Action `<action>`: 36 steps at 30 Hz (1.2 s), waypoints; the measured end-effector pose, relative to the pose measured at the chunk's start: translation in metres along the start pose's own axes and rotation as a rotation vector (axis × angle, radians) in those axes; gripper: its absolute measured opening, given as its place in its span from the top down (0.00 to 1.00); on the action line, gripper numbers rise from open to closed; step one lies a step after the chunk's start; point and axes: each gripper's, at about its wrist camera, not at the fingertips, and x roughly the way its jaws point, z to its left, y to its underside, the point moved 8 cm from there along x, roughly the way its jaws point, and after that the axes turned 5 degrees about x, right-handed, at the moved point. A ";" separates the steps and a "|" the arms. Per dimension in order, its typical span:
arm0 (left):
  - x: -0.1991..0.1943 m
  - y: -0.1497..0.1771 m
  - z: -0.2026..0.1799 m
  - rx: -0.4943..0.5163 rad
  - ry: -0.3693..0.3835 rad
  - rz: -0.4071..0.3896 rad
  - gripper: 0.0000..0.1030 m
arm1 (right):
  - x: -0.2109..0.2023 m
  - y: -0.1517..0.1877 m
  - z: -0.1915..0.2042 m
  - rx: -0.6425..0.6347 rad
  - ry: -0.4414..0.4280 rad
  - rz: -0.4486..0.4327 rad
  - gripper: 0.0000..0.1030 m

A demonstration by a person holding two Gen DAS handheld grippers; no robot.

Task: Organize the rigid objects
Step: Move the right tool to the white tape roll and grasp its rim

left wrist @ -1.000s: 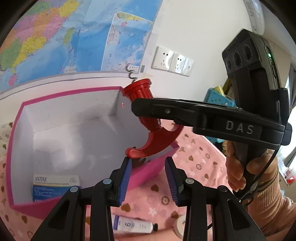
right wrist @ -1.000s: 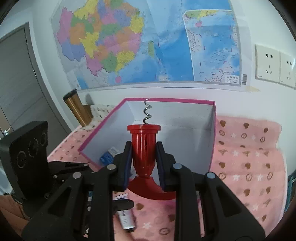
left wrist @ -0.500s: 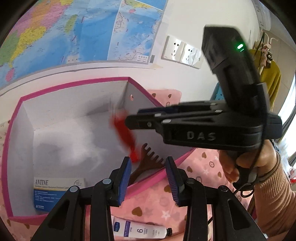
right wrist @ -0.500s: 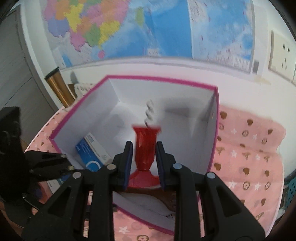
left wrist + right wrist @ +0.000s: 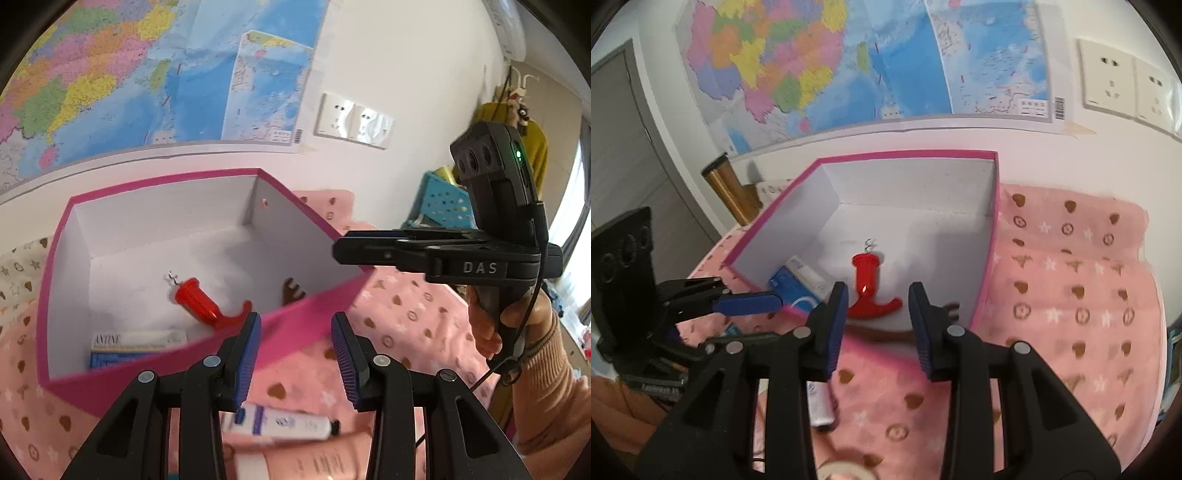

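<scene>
A red corkscrew [image 5: 201, 302] lies on the white floor of the pink-rimmed box [image 5: 314, 221], metal spiral pointing to the back; it also shows in the right wrist view [image 5: 868, 284]. A blue and white carton [image 5: 136, 347] and a brown comb [image 5: 293, 291] lie in the box too. My left gripper [image 5: 295, 350] is open and empty just in front of the box's near wall. My right gripper [image 5: 875, 321] is open and empty above the box's [image 5: 995, 236] near rim, and it shows from the side in the left wrist view [image 5: 347, 251].
A white tube [image 5: 284, 424] lies on the pink patterned cloth [image 5: 1071, 314] in front of the box, with another pale tube below it. A gold flask [image 5: 727, 188] stands left of the box. A teal basket [image 5: 439, 210] is at the right by the wall.
My right gripper carried the red corkscrew over the box, opened and let it go; it now lies on the box floor. The right gripper has pulled back. My left gripper stayed open.
</scene>
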 end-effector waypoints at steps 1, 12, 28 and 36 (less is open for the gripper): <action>-0.004 0.003 -0.004 0.007 0.006 -0.004 0.61 | -0.007 0.007 0.001 0.005 -0.013 -0.001 0.65; -0.007 0.045 -0.047 0.012 0.080 0.054 0.60 | -0.029 0.081 0.003 0.018 -0.007 0.083 0.64; 0.007 0.082 -0.074 -0.013 0.123 0.144 0.60 | -0.006 0.162 -0.009 0.066 0.030 0.260 0.60; 0.009 0.089 -0.083 -0.006 0.141 0.159 0.60 | -0.003 0.171 -0.007 0.074 0.021 0.264 0.60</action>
